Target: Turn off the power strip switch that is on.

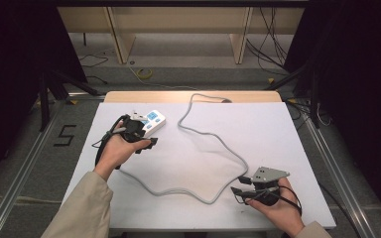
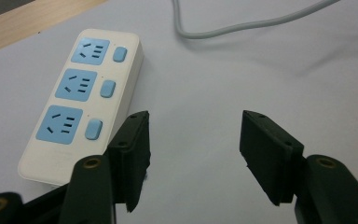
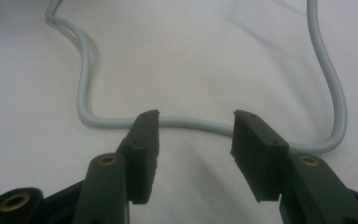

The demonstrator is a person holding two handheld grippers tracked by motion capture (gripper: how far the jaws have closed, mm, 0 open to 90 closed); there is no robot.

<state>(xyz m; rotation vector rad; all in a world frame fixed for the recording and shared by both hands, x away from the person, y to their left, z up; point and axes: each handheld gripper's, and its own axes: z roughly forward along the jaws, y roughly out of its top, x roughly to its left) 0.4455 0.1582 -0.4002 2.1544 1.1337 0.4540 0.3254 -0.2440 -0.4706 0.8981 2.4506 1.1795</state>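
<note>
A white power strip (image 1: 153, 120) with three blue sockets and blue switches (image 2: 81, 100) lies at the back left of the white table (image 1: 278, 129). Its grey cable (image 1: 213, 136) snakes across the table in a big loop. My left gripper (image 1: 146, 145) is open just in front of the strip's near end, and in the left gripper view it (image 2: 193, 135) holds nothing, with the strip beside its left jaw. My right gripper (image 1: 239, 184) is open at the front right. A stretch of the cable (image 3: 191, 122) lies on the table just past its open jaws (image 3: 196, 116).
A wooden strip (image 1: 144, 95) runs along the table's far edge. Beyond it are floor, wooden furniture legs (image 1: 121, 39) and loose wires (image 1: 145, 73). Metal rails (image 1: 25, 158) and dark curtains flank the table. A "5" mark (image 1: 65, 135) is on the floor at the left.
</note>
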